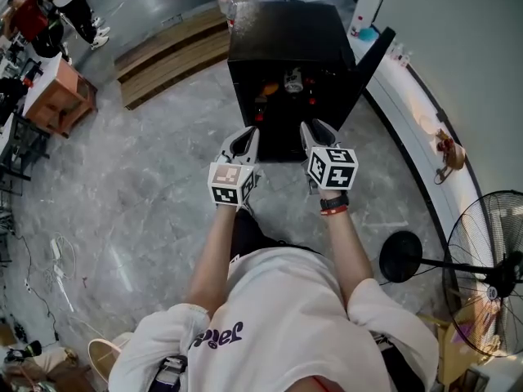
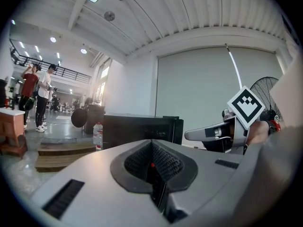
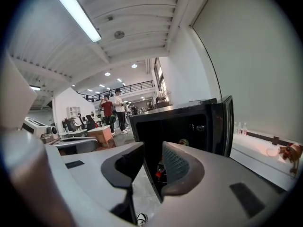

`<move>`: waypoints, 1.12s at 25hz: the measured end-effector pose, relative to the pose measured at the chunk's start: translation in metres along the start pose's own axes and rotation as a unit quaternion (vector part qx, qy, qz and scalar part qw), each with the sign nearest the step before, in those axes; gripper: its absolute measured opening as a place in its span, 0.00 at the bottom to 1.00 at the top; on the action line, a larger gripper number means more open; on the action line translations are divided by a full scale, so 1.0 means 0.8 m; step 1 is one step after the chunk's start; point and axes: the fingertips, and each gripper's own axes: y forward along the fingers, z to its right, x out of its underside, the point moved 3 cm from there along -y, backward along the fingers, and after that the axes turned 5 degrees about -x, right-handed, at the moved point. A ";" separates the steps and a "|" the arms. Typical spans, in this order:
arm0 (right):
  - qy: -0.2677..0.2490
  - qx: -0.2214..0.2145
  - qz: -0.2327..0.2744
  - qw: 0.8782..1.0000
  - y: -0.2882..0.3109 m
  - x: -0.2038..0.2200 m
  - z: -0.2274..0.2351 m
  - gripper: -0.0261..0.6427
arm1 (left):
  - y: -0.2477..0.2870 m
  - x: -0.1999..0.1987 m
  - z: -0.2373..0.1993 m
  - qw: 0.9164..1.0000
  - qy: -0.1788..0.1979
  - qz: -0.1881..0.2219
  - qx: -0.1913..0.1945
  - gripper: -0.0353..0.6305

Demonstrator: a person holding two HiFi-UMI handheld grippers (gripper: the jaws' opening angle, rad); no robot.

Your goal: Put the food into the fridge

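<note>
Facing the person: open fridge (image 1: 286, 43) | left gripper (image 1: 244, 135) jaws together | right gripper (image 1: 315, 128) jaws apart, empty

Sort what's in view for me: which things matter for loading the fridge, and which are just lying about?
Job: black cube-shaped fridge, door open; food items inside it.
Lying about: black pedestal fan; low tan wooden platform; orange-brown wooden cabinet.

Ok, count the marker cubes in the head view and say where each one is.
2. One marker cube on the left tool, one on the right tool; none seem hidden.
</note>
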 end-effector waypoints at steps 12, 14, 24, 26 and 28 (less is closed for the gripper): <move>-0.021 0.022 0.008 1.000 -0.035 -0.001 -0.002 0.16 | -0.033 -0.010 -0.004 1.000 0.012 0.008 -0.021 0.08; -0.022 0.026 0.011 0.999 -0.041 0.000 -0.001 0.15 | -0.036 -0.011 -0.003 1.000 0.012 0.009 -0.021 0.08; -0.007 0.044 0.028 0.999 -0.062 0.003 -0.001 0.10 | -0.047 -0.010 0.006 1.000 0.016 0.010 -0.018 0.08; -0.012 0.046 0.033 0.998 -0.065 0.002 -0.002 0.09 | -0.048 -0.009 0.007 1.000 0.016 0.012 -0.018 0.08; -0.014 0.047 0.036 0.998 -0.069 0.001 -0.002 0.09 | -0.049 -0.009 0.009 1.000 0.015 0.014 -0.017 0.08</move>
